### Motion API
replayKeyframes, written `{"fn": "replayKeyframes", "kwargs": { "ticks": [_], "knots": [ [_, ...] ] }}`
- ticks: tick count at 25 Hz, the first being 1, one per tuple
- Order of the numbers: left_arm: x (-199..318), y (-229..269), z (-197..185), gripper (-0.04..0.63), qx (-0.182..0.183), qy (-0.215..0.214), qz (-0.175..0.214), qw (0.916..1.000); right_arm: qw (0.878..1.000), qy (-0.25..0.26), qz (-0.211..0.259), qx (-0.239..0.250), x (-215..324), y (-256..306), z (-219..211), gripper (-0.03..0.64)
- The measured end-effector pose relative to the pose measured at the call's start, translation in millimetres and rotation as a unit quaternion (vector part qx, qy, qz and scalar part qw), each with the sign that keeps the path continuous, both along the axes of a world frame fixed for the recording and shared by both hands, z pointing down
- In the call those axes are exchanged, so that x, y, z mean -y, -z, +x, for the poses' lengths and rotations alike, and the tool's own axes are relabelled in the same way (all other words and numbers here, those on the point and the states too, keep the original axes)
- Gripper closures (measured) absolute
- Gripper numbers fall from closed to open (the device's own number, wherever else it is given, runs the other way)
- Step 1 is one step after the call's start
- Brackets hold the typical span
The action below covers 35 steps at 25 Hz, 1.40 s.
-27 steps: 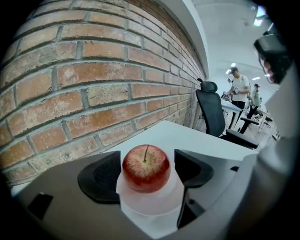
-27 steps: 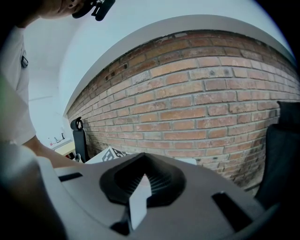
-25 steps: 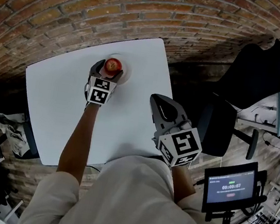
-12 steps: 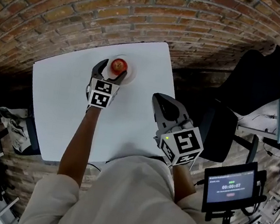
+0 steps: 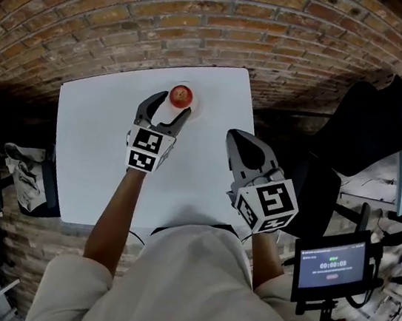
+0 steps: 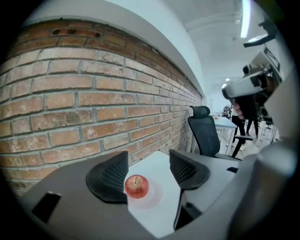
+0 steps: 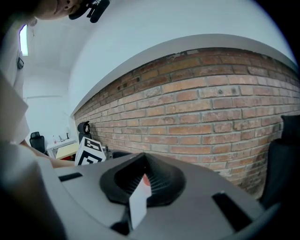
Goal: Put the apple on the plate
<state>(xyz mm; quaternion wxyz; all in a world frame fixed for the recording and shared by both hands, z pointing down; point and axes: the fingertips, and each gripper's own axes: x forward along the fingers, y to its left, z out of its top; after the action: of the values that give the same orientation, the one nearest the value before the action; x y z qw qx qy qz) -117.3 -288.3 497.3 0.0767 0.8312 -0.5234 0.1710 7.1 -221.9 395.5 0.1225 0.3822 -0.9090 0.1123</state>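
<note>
White table [image 5: 91, 147], far L side bare. Vs. a sec ago, the left gripper [image 5: 168, 111] had backed off toward the person & lifted. Then its jaws sat round the apple [image 5: 180, 96]; now their tips hung short of it, no contact. Jaws were spread wide but starting to close, w/ nothing gripped. In the left gripper view the fruit showed in the gap btwn the pads, yet it lay further on, clear of both.

The apple sat stem up on the plate [image 6: 153, 199], a small white dish near the table's far edge by the brick wall [image 5: 208, 15]. It hadn't shifted on the dish across the 3 head-view shots, so release looked clean: no roll, no drag.

Further R, the right gripper [image 5: 240, 141] hovered near the table's R edge, well apart from the dish, approx. same spot as before, maybe a touch higher. Its jaws were pressed together, only a thin slit btwn them, holding nothing.

Meaning for task: judged done, apple on plate, both claws free. What was left was prob. just the withdrawal. Only risk I'd flag was a closing jaw clipping the fruit, unlikely given the gap.
</note>
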Motion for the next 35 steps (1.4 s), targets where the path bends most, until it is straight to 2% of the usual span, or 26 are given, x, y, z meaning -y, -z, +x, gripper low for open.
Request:
{"fn": "replayKeyframes", "kwargs": {
  "ticks": [10, 14, 22, 28, 35],
  "knots": [
    [-51.6, 74.0, -13.1, 0.396, 0.034, 0.019, 0.078, 0.9962, 0.999, 0.029, 0.039, 0.005, -18.8, 32.1, -22.6, 0.614],
    [-70.5, 103.2, -18.1, 0.46, 0.02, 0.031, 0.105, 0.9938, 0.998, 0.039, 0.057, 0.006, -23.2, 46.1, -29.6, 0.614],
    [-100.1, 156.4, -9.6, 0.545, 0.003, 0.031, 0.164, 0.986, 0.995, 0.046, 0.089, 0.015, -28.2, 76.4, -30.5, 0.614],
    [-119.2, 182.6, -5.8, 0.588, 0.005, 0.03, 0.196, 0.9801, 0.994, 0.044, 0.104, 0.003, -33.3, 91.0, -31.8, 0.614],
    [-130.0, 211.6, -13.5, 0.588, -0.01, 0.045, 0.207, 0.9772, 0.991, 0.051, 0.125, -0.009, -40.2, 111.5, -38.8, 0.614]
  ]
}}
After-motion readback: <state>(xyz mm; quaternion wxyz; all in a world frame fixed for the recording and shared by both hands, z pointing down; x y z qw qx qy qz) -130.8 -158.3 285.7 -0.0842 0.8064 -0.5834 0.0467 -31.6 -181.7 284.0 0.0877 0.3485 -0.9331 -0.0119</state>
